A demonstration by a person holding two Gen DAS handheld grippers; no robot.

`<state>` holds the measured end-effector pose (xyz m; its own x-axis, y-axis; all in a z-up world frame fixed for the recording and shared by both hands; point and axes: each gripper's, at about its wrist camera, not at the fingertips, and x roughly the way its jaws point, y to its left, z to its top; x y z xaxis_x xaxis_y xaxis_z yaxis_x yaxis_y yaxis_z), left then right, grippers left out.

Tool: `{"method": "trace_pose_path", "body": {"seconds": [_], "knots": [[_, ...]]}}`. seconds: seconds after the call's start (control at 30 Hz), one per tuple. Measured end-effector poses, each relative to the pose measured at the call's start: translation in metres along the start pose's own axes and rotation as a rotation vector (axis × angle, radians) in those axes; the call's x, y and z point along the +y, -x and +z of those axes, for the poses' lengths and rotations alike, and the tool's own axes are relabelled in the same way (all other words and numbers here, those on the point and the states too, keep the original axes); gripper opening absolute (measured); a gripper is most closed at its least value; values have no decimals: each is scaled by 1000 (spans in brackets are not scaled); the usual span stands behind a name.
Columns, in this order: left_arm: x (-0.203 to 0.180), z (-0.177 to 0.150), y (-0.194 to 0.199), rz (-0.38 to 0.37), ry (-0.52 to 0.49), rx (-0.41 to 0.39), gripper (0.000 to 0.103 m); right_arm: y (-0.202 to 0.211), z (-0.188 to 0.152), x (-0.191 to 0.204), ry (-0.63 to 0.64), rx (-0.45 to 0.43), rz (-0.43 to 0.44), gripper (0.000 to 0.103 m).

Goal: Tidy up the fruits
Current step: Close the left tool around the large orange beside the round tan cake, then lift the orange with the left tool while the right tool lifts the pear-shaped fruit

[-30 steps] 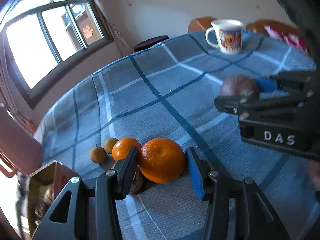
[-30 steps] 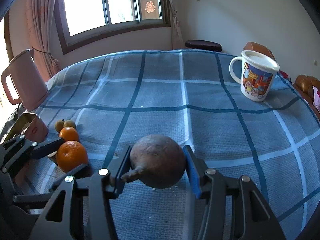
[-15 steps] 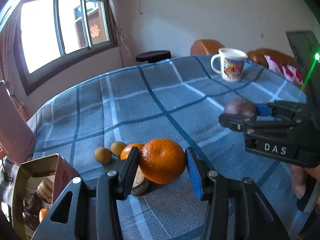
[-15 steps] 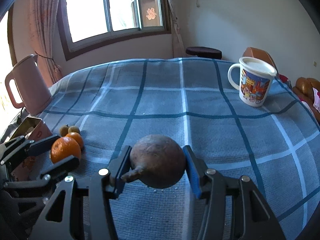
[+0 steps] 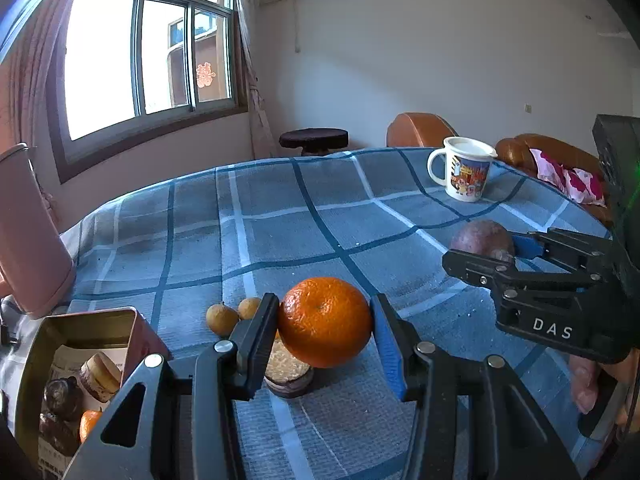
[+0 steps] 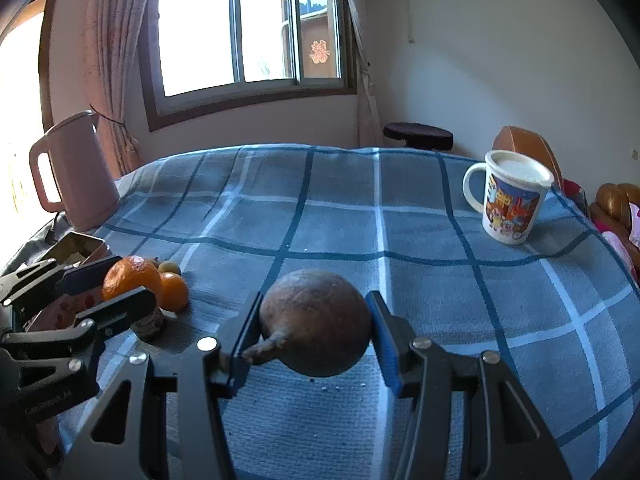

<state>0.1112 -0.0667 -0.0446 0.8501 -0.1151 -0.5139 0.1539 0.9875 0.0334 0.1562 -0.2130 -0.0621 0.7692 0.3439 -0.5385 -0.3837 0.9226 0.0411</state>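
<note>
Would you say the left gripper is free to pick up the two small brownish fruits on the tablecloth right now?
Probably not: the left gripper is shut on the large orange, so its jaws are occupied. The small fruits lie unobstructed just beyond.

Black angular gripper [image 5: 326, 340] frames, silver screws, blue-padded fingers [image 5: 386, 338], white "DAS" lettering.
</note>
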Motion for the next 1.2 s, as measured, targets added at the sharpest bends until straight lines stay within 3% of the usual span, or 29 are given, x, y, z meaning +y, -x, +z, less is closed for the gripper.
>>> {"method": "trace_pose_path", "body": {"seconds": [1.2], "knots": [[7, -4, 30, 33, 40, -156, 49, 33, -6, 24, 119, -174, 43, 55]]}}
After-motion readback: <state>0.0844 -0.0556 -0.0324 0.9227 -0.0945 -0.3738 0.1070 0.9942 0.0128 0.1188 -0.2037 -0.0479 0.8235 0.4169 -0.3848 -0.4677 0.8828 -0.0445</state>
